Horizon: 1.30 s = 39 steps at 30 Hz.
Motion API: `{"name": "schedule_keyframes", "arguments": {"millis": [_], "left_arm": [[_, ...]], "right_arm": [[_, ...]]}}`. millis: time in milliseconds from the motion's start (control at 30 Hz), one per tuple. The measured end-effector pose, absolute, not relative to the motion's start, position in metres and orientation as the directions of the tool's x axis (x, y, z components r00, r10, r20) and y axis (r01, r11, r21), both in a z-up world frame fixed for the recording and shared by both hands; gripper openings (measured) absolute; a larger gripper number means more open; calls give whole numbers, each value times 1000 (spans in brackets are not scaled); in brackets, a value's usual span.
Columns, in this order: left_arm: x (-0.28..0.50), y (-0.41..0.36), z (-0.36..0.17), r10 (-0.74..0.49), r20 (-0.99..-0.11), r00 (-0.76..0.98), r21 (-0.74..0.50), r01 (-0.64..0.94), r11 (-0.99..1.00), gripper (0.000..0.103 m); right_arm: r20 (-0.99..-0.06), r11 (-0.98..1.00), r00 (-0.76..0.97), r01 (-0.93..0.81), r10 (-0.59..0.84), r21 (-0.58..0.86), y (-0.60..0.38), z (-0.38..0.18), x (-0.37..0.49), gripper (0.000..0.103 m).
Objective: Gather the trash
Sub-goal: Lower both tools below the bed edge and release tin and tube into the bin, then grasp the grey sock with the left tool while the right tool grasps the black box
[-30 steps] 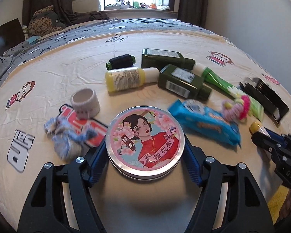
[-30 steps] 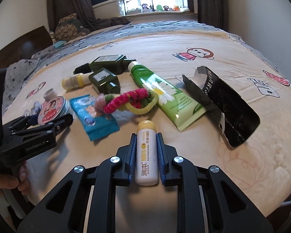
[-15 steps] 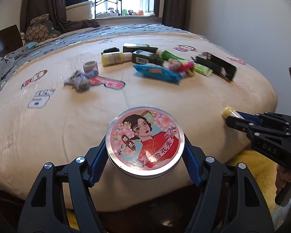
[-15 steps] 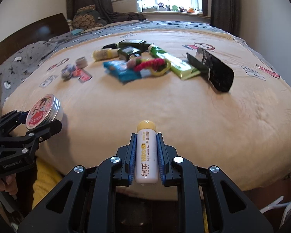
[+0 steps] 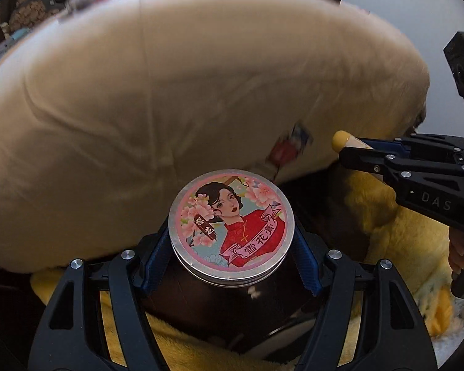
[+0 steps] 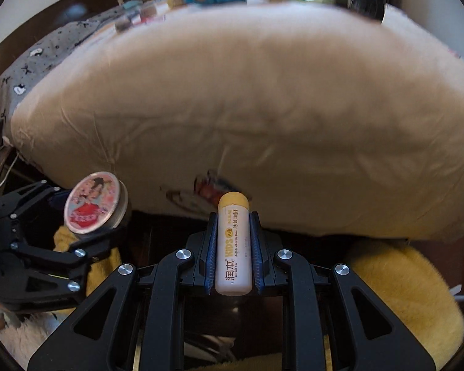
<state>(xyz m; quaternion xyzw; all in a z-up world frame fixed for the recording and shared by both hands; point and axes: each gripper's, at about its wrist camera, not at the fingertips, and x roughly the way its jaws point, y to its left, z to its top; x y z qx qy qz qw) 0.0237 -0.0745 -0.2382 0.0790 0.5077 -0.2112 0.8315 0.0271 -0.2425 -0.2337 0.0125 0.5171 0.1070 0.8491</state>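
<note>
Left hand-held gripper (image 5: 232,241) clamped across round tin (image 5: 231,222); right hand-held gripper (image 6: 234,247) clamped along lip balm tube (image 6: 234,244), cap forward. Both off the bed (image 6: 247,108) edge, over dark opening (image 5: 225,312) directly below tin, left nearer.

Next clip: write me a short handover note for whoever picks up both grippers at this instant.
Left gripper: shut on the round tin.
Right gripper: shut on the lip balm stick.
Both are off the bed, low at its near edge above yellow fluffy fabric.
Done: two items picked up.
Left: drop both; no bin clearly visible. Blurred items remain on the bed's far side.
</note>
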Motion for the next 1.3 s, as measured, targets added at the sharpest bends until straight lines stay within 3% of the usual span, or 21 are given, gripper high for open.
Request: {"name": "schedule_keyframes", "arguments": {"millis": [200,400,700,767,967,1033,1100,1300], "left_arm": [[35,-70,-298,-279,-936,216,-176,399,900,67],[34,-72,-331,-247,-959,141,-175,393,903,67],[40,-67,-341,-255,-961,111,-198,371,907,68],[43,-66,-337,-256,-959,125,-196,366,910,79],[45,-63,-319,-243,-951,192,-159,371,915,84],[46,-59,-305,-240,-942,234,-141,374,917,84],[47,-55,-286,-244,-924,294,-122,378,918,84],[57,-35,-214,-214,-833,511,-33,339,940,86]], "right_arm": [[-936,975,286,-136,207,174,-240,-293,36,21],[-950,978,246,-127,194,167,-240,-304,40,22],[-956,979,221,-109,192,172,-244,-311,44,22],[-955,980,225,-96,192,174,-247,-311,45,22],[-946,982,265,-79,189,174,-256,-297,46,23],[-936,982,299,-72,187,173,-261,-286,47,31],[-915,985,366,-60,171,160,-269,-266,46,58],[-805,997,588,-34,77,70,-286,-189,52,76]]}}
